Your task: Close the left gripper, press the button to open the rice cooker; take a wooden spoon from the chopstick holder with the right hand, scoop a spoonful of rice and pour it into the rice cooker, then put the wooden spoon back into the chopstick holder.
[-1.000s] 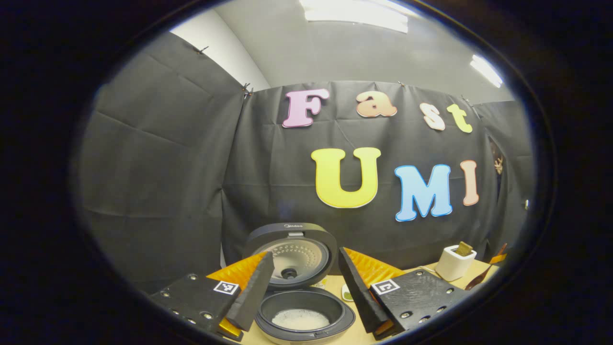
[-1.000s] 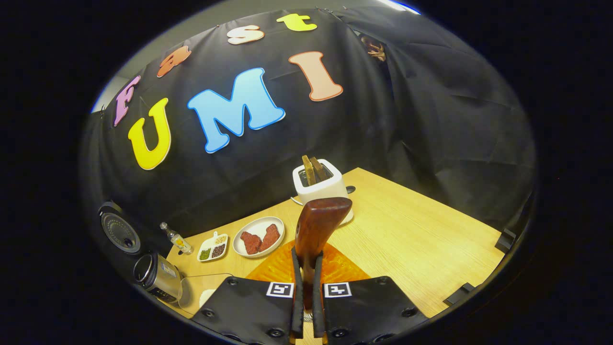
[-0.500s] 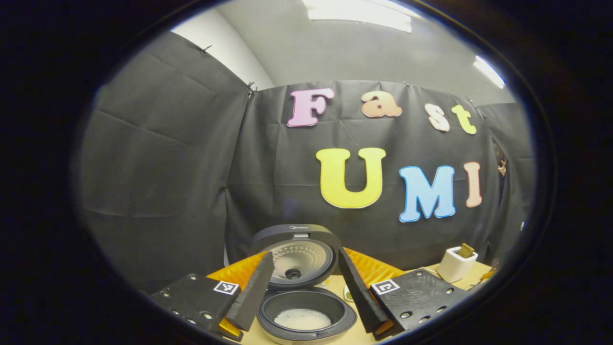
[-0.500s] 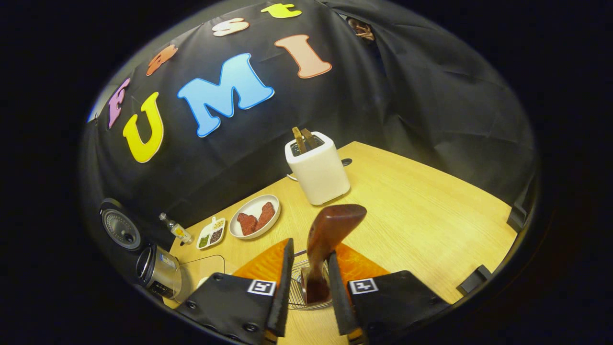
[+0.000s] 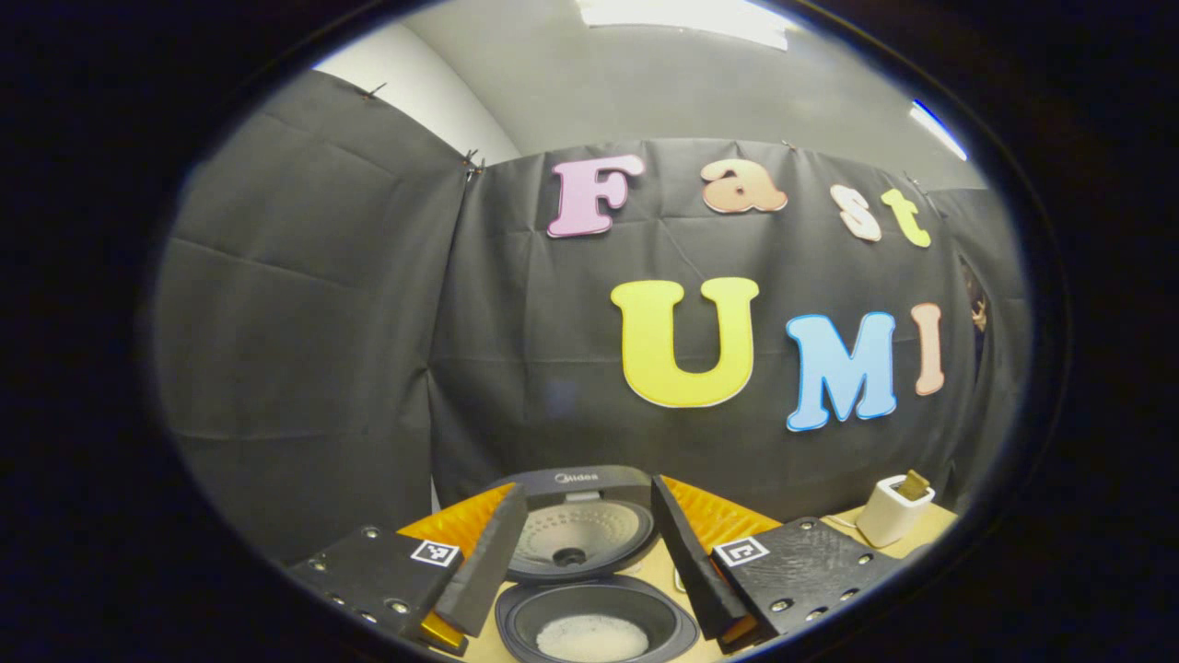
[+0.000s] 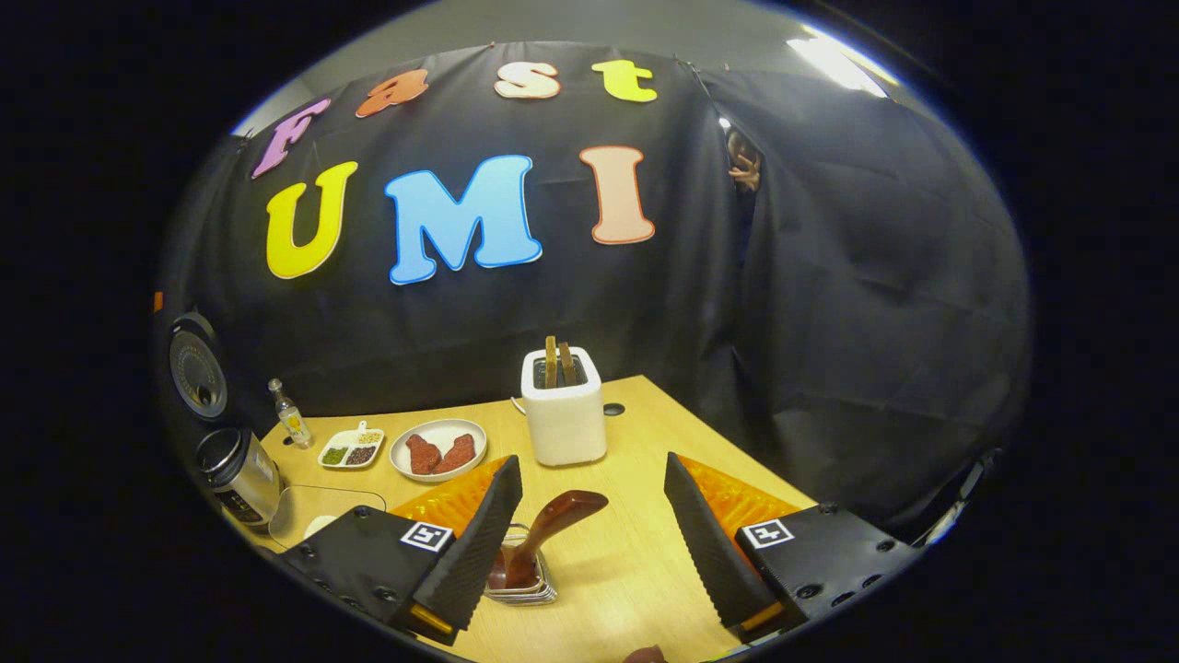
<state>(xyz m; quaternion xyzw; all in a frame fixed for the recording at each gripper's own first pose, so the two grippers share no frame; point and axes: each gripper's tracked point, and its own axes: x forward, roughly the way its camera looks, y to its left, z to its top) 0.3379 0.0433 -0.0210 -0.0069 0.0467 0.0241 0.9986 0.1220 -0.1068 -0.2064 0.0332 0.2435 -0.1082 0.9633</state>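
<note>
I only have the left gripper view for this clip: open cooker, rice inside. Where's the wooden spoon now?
Observer: The wooden spoon stands handle-up in the chopstick holder, leaning right, as the right gripper view shows.
Operator: Is the right gripper holding it?
Observer: No. The right gripper is open, its fingers wide apart and clear of the spoon.
Operator: Anything else on the table I can't see?
Observer: A plate with two reddish pieces sits left of the toaster, with a small divided dish beside it.
</note>
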